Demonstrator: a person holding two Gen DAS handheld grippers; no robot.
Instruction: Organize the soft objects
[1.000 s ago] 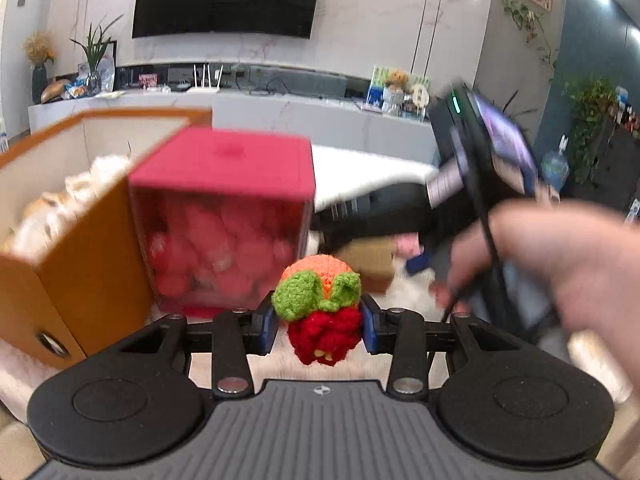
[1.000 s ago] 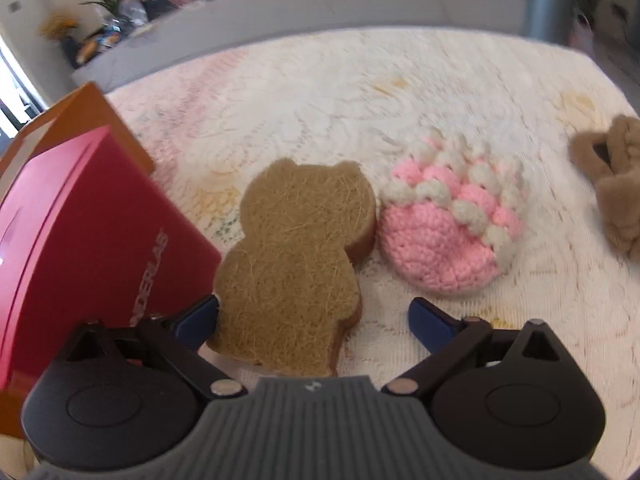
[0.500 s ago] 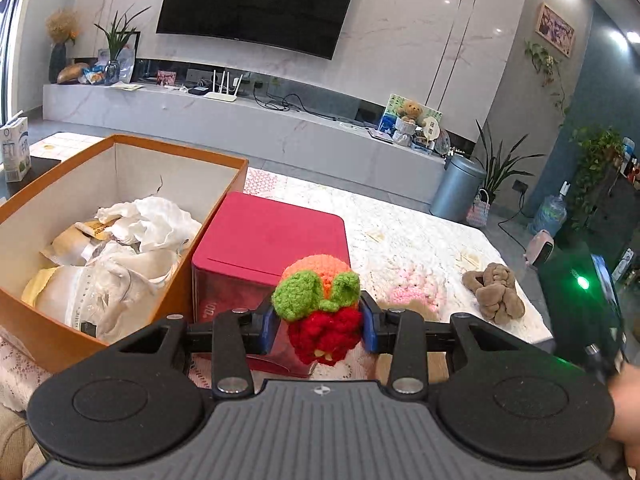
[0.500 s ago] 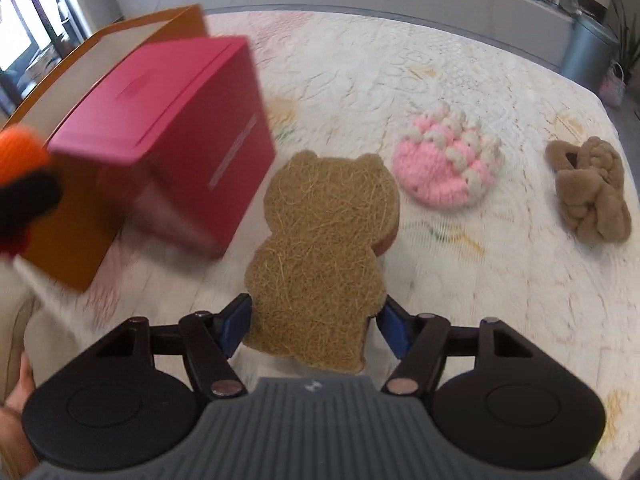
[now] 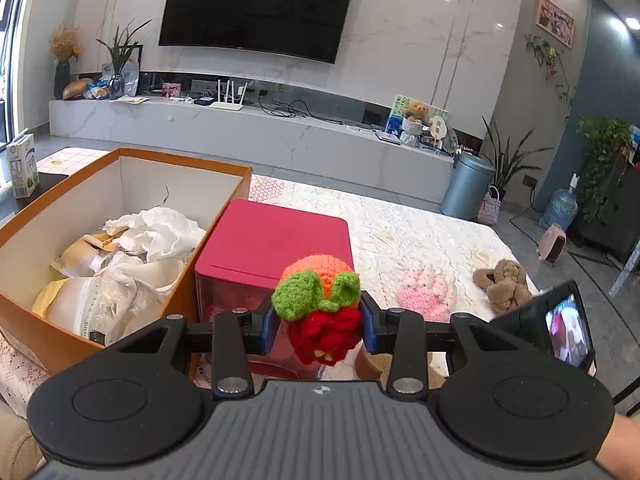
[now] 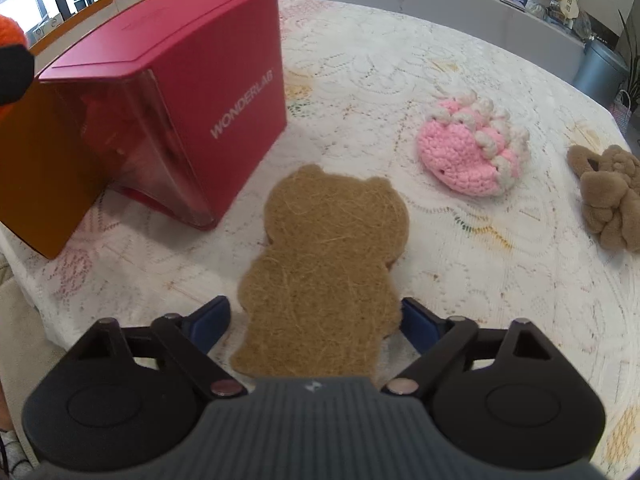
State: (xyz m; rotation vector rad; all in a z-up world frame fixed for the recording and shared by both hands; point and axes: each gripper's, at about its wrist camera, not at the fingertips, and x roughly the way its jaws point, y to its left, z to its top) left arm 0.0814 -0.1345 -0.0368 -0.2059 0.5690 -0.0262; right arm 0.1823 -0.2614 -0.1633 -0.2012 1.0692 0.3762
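Observation:
My left gripper [image 5: 318, 322] is shut on a crochet toy [image 5: 316, 292] with an orange top, green leaves and a red base, held up in front of the red box [image 5: 276, 240]. In the right wrist view a flat brown bear-shaped fibre pad [image 6: 324, 264] lies on the lace tablecloth between the jaws of my right gripper [image 6: 312, 322]. Those jaws are opening: the left fingertip stands clear of the pad and the right one is at its edge. The red box [image 6: 168, 80] stands to the pad's upper left.
An open orange box [image 5: 52, 336] with crumpled paper and bags stands left of the red box. A pink crochet paw [image 6: 468, 152] and a brown knotted plush [image 6: 608, 196] lie to the right on the cloth. My right gripper's body [image 5: 552, 324] shows low right in the left wrist view.
My left gripper has risen with the crochet toy, and the right hand has left its front. The right gripper slid sideways and rolled; its jaws narrowed on the bear pad, then widened.

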